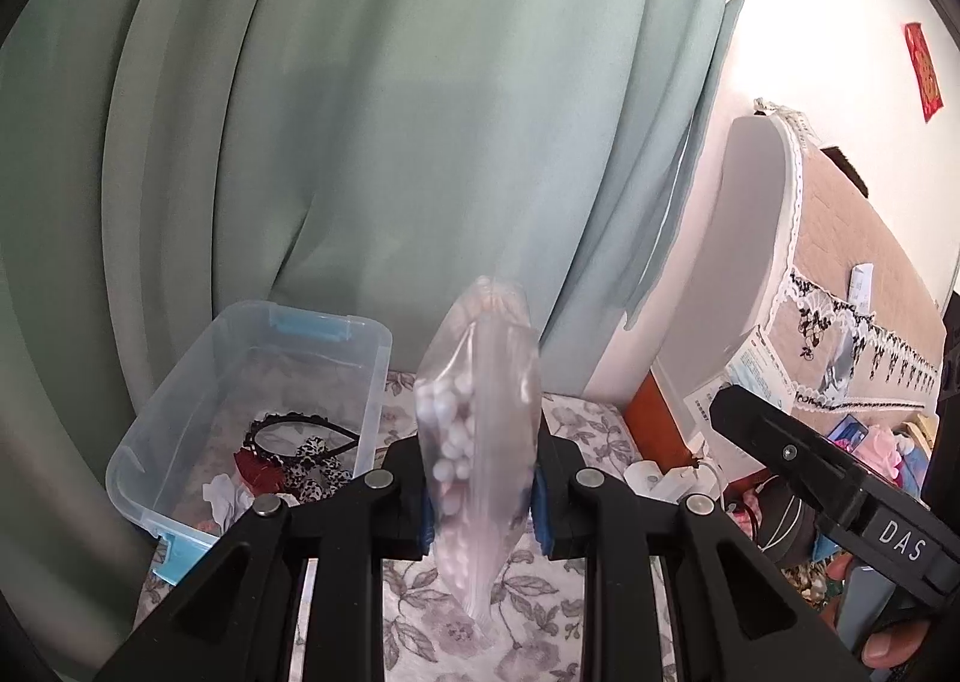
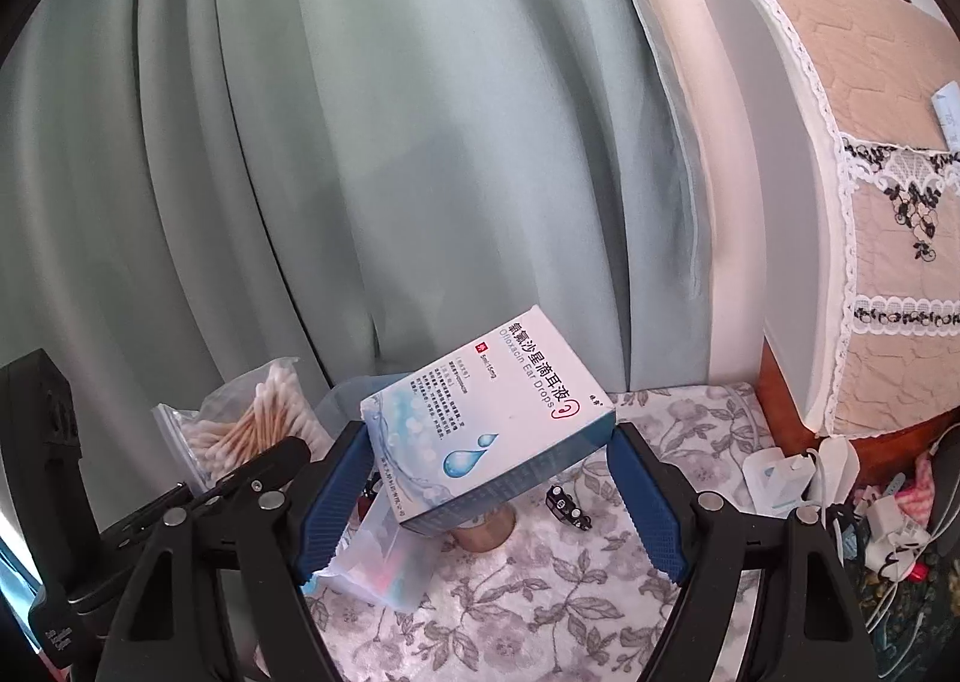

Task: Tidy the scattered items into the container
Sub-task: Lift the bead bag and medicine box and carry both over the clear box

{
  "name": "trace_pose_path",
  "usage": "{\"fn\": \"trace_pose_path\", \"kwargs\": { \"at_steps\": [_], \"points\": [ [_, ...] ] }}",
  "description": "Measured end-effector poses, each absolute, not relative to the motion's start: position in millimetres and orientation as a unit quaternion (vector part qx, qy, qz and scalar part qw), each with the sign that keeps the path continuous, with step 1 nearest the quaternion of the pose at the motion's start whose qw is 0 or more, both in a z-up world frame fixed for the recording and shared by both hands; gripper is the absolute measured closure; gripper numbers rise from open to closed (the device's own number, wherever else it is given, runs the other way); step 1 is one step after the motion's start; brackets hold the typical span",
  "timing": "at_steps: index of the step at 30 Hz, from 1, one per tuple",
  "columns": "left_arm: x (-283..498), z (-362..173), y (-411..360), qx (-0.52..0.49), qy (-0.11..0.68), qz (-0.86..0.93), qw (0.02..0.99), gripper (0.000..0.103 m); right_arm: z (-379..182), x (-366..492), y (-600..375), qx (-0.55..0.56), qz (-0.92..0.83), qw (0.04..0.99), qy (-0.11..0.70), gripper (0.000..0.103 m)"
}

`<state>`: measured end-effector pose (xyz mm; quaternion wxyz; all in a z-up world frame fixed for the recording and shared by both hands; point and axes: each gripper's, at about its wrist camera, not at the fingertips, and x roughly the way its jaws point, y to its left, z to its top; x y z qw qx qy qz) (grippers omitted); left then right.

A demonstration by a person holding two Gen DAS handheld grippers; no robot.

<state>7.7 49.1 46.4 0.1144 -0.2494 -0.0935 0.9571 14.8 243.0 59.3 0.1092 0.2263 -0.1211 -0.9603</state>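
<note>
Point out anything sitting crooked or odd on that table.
The ear drops box is tilted, propped on a roll beneath it, between the open right tongs. Otherwise only loose clutter.

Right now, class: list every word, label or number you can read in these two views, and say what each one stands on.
"DAS": white letters on the black body of the right claw.
"Ofloxacin Ear Drops": on the ear drops box.
"氧氟沙星滴耳液": large Chinese print on the same box.
"5ml:15mg": small print beside the box's red mark.
Remaining fine print on the box: too small.
Red wall hanging: gold characters blurred.
</note>
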Motion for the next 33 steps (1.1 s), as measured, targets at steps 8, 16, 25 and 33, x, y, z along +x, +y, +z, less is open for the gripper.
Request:
{"fn": "trace_pose_path", "kwargs": {
  "at_steps": [8,16,25,33],
  "points": [
    [10,50,33,-0.241,-0.105,0.959,0.105,0.078,67,17,223,0.222,-0.961,0.122,-0.107,0.021],
    [9,48,16,-0.242,-0.119,0.958,0.094,0.078,68,16,204,0.228,-0.961,0.129,-0.091,0.021],
    [-2,39,-9,-0.248,-0.135,0.956,0.076,0.078,63,11,183,0.239,-0.958,0.138,-0.079,0.021],
    [-8,32,-33,-0.255,-0.154,0.953,0.055,0.078,58,9,158,0.25,-0.954,0.15,-0.063,0.021]
  ]
}}
